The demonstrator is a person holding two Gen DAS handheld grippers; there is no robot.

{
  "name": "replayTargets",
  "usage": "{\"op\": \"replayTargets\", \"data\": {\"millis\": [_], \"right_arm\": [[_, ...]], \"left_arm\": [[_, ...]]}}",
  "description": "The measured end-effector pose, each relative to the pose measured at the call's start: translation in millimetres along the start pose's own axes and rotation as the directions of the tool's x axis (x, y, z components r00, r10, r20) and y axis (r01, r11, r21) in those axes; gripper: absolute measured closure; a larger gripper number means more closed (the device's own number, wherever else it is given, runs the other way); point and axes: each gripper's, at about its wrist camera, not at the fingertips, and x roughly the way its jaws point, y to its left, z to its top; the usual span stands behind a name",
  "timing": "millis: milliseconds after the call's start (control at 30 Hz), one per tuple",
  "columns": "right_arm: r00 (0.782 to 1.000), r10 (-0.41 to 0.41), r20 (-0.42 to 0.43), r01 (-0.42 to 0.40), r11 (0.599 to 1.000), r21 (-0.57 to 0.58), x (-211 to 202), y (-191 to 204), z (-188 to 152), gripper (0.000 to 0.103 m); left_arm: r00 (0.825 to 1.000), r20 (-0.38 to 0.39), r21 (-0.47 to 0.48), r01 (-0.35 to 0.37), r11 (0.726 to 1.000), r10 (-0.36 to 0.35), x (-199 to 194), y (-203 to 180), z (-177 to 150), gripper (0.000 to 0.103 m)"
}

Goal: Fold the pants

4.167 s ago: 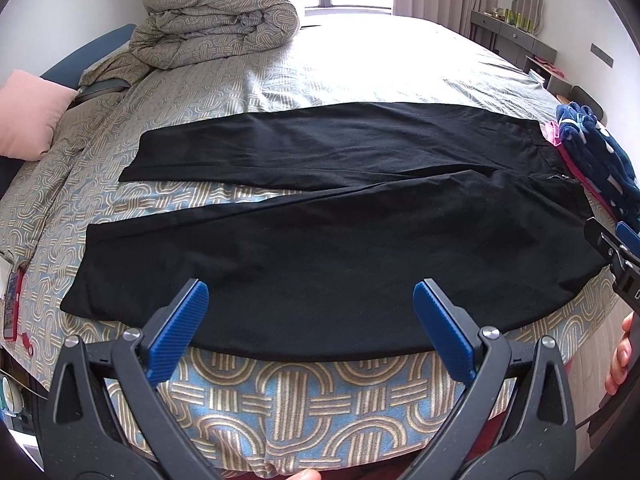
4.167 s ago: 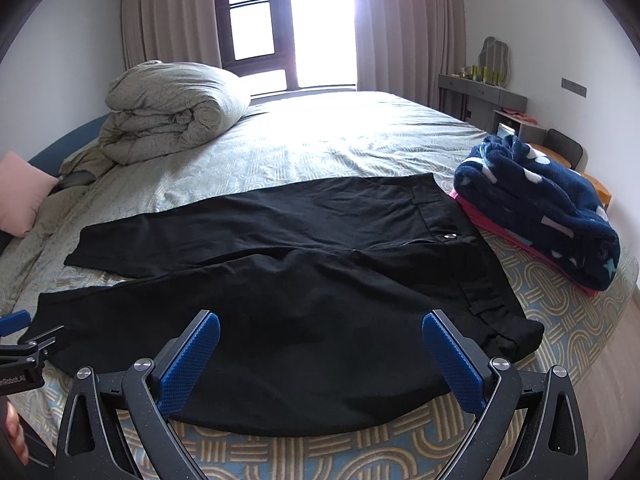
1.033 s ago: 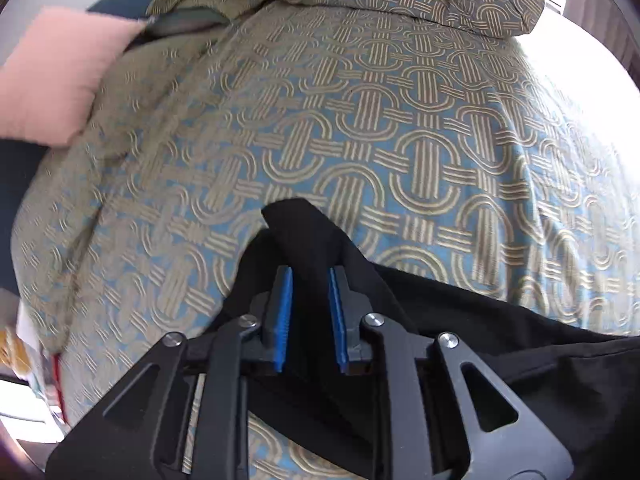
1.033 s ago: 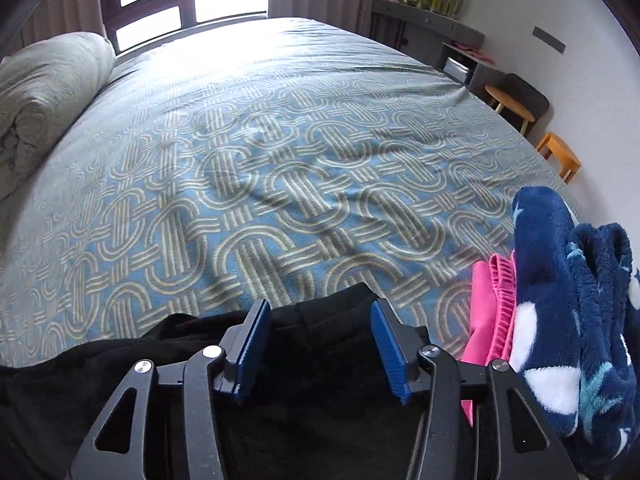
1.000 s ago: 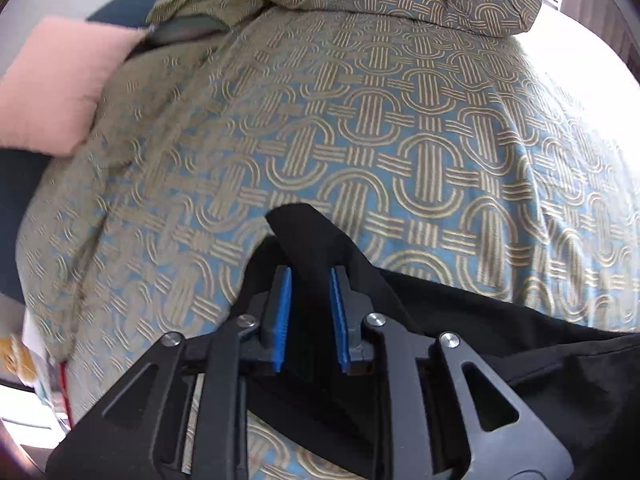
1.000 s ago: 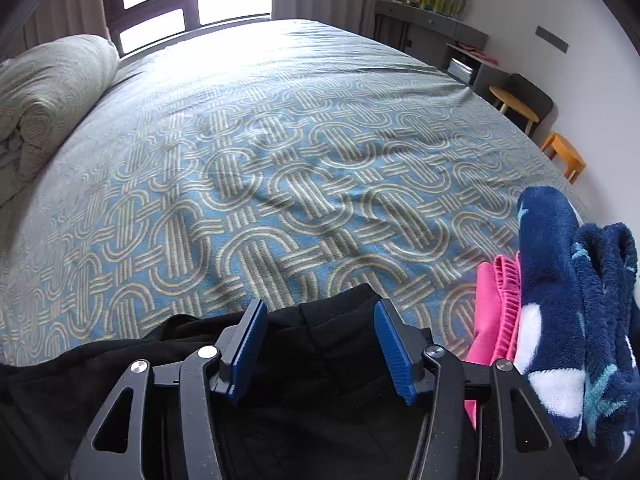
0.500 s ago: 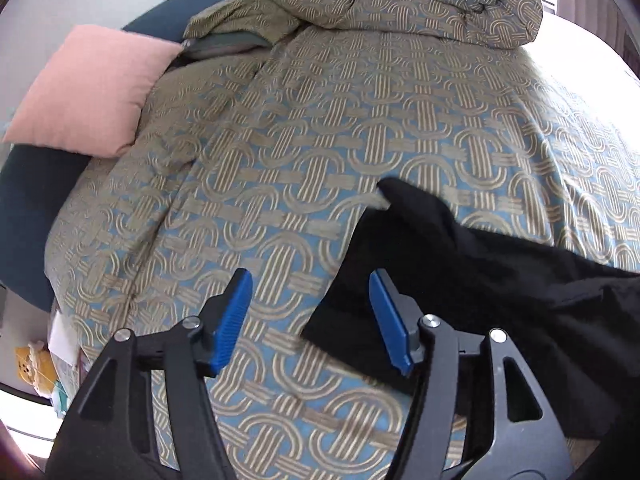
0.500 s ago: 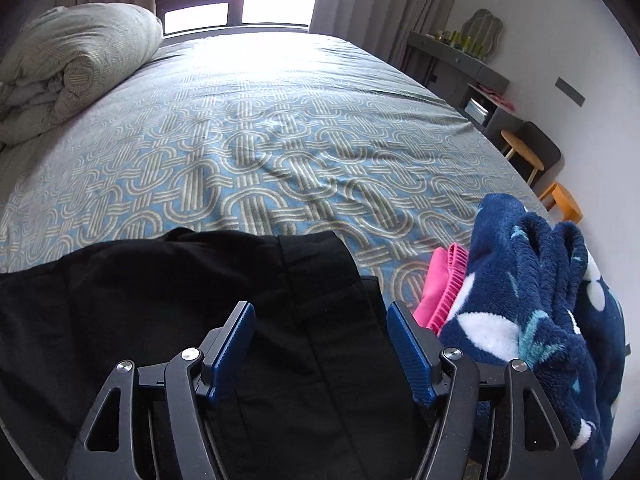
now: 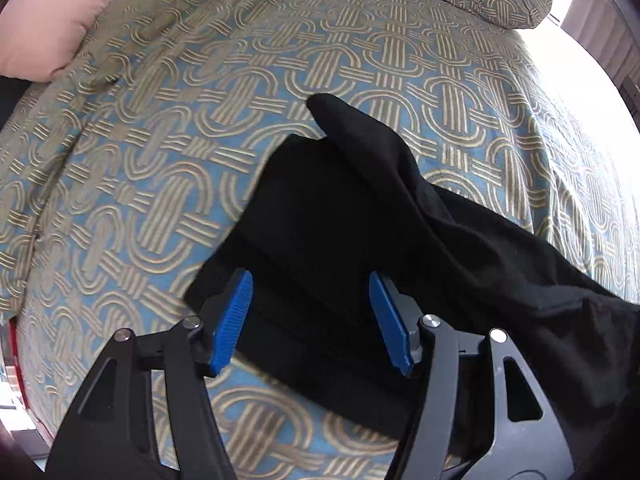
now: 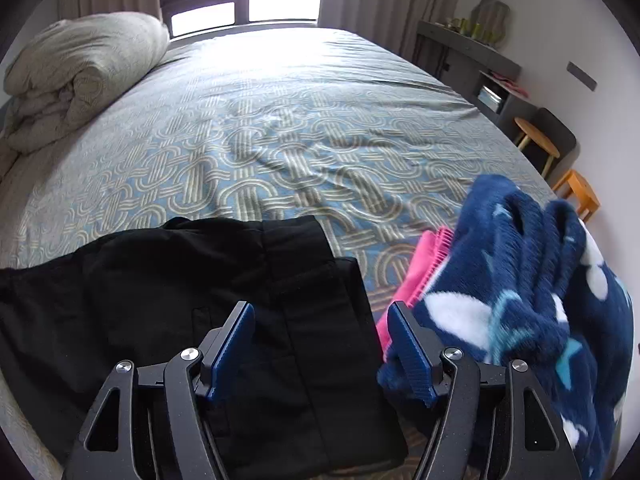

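The black pants (image 9: pixel 360 220) lie on the patterned bedspread (image 9: pixel 180 128), folded lengthwise with one leg on the other. The leg cuffs show in the left wrist view, the upper cuff corner sticking out past the lower one. My left gripper (image 9: pixel 311 316) is open and empty, just above the cuff end. The waistband end (image 10: pixel 304 288) shows in the right wrist view. My right gripper (image 10: pixel 320 344) is open and empty above the waistband edge.
A navy fleece with white spots (image 10: pixel 532 300) lies on a pink garment (image 10: pixel 420 276) right of the waistband. A rolled duvet (image 10: pixel 76 76) and a pink pillow (image 9: pixel 48 20) sit at the bed's far side. Stools (image 10: pixel 536 144) stand by the right wall.
Both grippers have let go of the pants and opened wide. The lifted leg now lies on the other leg. Both grippers have drawn back a little.
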Motion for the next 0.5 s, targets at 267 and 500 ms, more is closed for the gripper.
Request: {"op": "replayTargets", "data": {"millis": [267, 500], "right_arm": [[0.998, 0.002, -0.058, -0.005, 0.999, -0.044, 71.0, 19.2, 48.4, 0.031], [1.000, -0.009, 0.002, 0.009, 0.999, 0.047, 75.7, 22.2, 58.8, 0.092]], "left_arm": [[1.000, -0.020, -0.052, 0.005, 0.999, -0.006, 16.7, -10.5, 8.3, 0.033], [0.998, 0.037, -0.053, 0.060, 0.997, -0.059, 8.7, -10.7, 15.5, 0.097]]}}
